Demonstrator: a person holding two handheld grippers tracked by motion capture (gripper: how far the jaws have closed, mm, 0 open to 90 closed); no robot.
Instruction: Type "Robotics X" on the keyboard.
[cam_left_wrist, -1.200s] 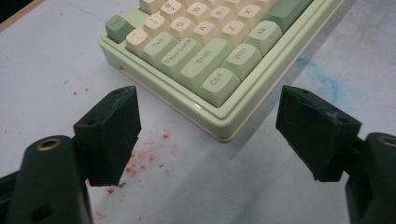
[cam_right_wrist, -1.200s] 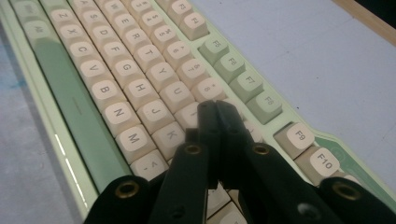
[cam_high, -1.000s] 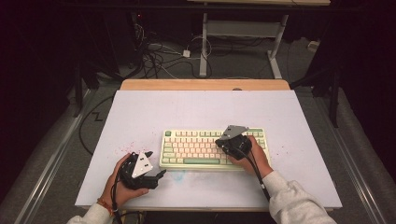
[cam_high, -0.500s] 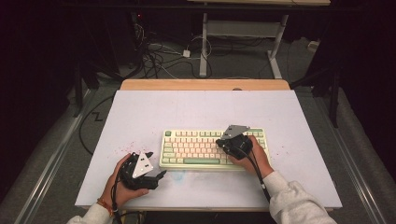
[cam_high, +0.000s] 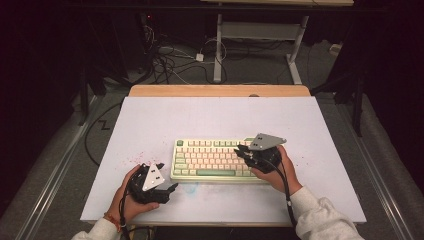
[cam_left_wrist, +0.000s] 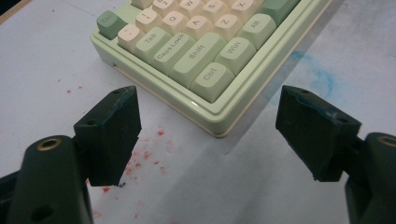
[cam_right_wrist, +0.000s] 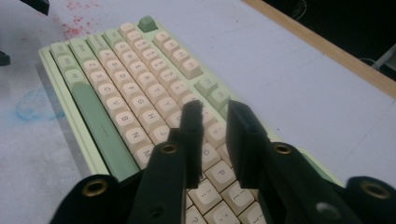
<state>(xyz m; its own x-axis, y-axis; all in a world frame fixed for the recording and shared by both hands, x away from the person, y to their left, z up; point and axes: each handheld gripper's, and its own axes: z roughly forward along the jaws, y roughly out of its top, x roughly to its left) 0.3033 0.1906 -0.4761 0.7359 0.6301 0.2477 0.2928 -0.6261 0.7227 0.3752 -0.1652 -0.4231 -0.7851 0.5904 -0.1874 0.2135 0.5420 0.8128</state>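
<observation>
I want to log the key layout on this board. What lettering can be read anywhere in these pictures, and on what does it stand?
All on the keycaps of the green and cream keyboard:
"Tab", "Caps Lock", "Shift", "Ctrl", "Win", "Alt"
"Q", "A", "Z", "X", "1"
Right gripper view, same keyboard: "Z", "X", "C", "V", "B", "N", "F", "G", "H", "P", "?"
Remaining keycaps: too blurred or small.
High view: all legends too small.
Table and grippers: none.

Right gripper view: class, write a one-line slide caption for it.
Right gripper, jaws slightly parted with nothing between them, poised above the right-hand keys of a green and cream keyboard on a white table.
</observation>
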